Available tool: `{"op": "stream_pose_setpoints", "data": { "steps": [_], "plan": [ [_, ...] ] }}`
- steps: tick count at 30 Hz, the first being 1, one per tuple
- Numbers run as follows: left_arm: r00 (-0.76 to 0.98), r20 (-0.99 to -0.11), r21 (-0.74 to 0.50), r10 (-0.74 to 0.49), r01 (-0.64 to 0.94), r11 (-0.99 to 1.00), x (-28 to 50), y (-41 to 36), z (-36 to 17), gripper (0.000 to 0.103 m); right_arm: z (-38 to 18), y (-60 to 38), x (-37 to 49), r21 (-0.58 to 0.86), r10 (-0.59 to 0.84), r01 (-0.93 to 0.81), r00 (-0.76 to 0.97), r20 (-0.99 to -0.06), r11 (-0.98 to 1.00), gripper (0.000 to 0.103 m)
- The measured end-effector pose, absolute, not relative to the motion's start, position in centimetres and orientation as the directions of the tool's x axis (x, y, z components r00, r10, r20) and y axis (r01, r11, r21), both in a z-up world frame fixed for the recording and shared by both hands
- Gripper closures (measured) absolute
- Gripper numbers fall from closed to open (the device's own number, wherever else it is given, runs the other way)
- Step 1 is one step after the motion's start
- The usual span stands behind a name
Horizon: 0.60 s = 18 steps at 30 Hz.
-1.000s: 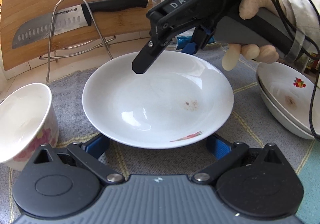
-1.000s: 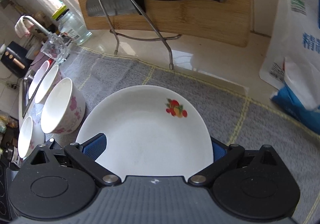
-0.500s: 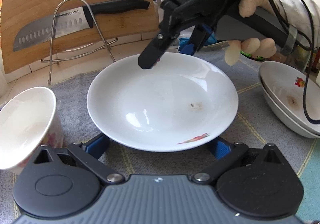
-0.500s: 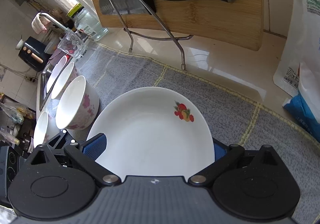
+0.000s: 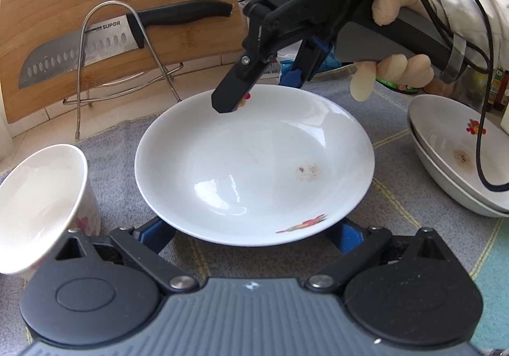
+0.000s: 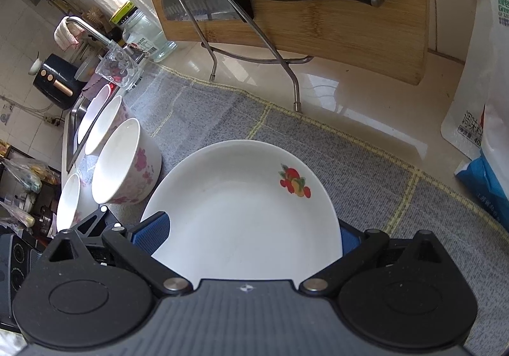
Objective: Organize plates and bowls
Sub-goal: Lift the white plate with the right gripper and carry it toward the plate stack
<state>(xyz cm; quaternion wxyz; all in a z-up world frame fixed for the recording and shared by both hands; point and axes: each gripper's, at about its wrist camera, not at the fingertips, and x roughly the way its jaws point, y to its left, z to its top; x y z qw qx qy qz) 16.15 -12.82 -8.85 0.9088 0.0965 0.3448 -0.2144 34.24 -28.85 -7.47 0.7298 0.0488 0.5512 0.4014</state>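
A white plate with fruit prints [image 5: 254,162] lies on the grey mat; it also shows in the right wrist view [image 6: 245,216]. My right gripper [image 5: 264,92] is open, its jaws straddling the plate's far rim, one finger [image 5: 232,92] over the plate. My left gripper [image 5: 251,232] is open at the plate's near rim, its blue pads [image 5: 156,233] under the edge. A floral white bowl [image 5: 38,206] stands left of the plate and shows in the right wrist view [image 6: 124,162] too. Two stacked plates [image 5: 458,152] sit at the right.
A bamboo cutting board [image 5: 117,6] and a knife [image 5: 95,44] lean on a wire rack [image 5: 127,47] behind the mat. More bowls [image 6: 105,120] line the sink side. A glass [image 6: 122,65], a jar [image 6: 143,35] and white bags [image 6: 480,70] stand at the back.
My right gripper has drawn back toward the plate's far rim and risen a little. The left gripper has eased back, so the plate sits slightly farther from it.
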Motion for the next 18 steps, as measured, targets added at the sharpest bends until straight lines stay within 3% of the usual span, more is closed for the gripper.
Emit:
{"op": "stream_pose_setpoints", "data": {
  "steps": [18],
  "plan": [
    [0.664, -0.675, 0.023, -0.323, 0.457, 0.889, 13.7, -12.3, -6.8, 0.003, -4.8, -28.6, 30.8, 0.513, 0.655, -0.546, 0.089, -0.75, 0.662, 0.0]
  ]
}}
